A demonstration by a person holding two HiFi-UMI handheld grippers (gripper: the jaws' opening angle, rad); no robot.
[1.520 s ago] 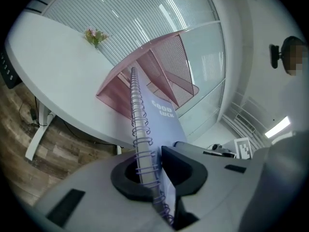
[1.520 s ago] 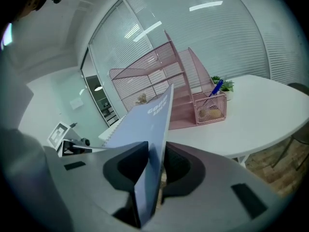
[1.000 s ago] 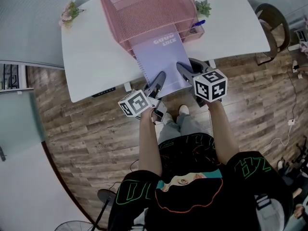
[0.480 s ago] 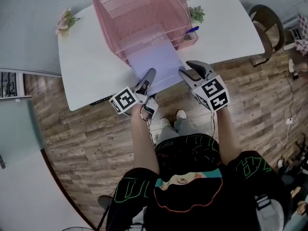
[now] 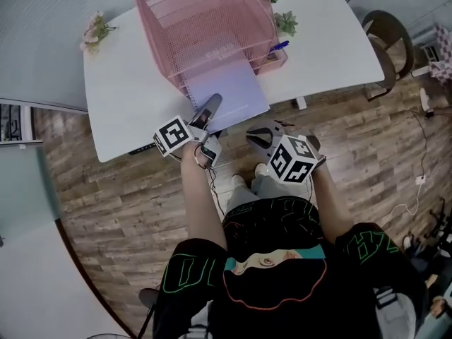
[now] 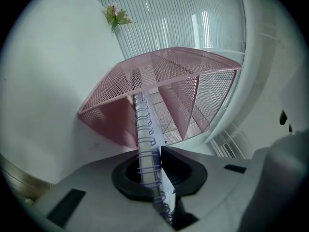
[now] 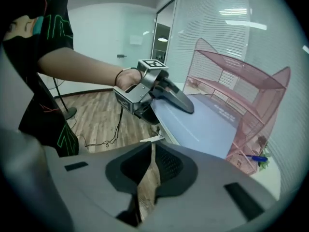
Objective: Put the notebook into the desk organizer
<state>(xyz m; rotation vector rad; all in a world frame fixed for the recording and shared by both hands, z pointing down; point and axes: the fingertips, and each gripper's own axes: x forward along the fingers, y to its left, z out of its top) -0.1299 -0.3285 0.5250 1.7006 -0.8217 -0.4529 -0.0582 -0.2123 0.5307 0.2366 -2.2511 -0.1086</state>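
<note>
Notebook (image 5: 227, 89) clamped at spine by level left claw (image 5: 210, 106).

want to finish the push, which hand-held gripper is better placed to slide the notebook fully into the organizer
Left. The left hand-held gripper is clamped on the spiral edge of the notebook, facing the pink organizer. The right hand-held gripper is off the table, its jaws just closed on nothing.

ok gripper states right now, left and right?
Left gripper: shut on the notebook, at its spiral edge.
Right gripper: jaws have just been closing, now shut, nothing between them.
</note>
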